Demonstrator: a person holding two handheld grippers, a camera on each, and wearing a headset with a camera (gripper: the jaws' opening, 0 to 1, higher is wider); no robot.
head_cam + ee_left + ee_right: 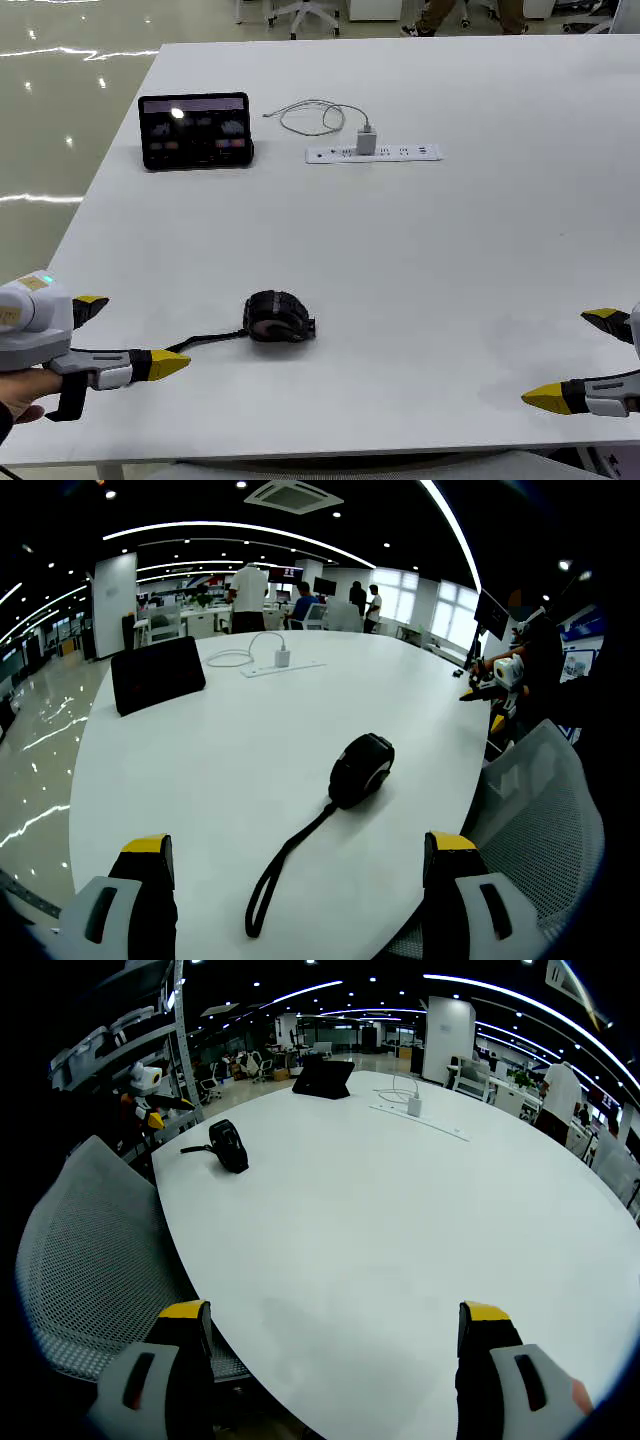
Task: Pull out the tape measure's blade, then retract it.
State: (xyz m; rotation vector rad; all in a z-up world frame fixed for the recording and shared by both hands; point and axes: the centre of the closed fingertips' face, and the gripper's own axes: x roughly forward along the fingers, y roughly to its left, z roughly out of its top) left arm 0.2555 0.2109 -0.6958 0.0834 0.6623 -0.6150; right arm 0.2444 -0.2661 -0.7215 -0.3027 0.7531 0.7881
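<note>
Left tool (140, 332) and right tool (560, 357) gape wide, empty, flanking black tape measure (278, 317) trailing looped strap (205, 340).

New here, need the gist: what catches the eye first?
A black tape measure lies near the white table's front edge, its strap trailing toward the open left gripper. The open right gripper hovers well apart. A dark tablet stands at the back, near a power strip.

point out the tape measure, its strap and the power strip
tape measure (279, 316): head view, middle of its black case
strap (298, 838): left gripper view, midway along the black cord
power strip (410, 153): head view, bare right part of its white body
</note>
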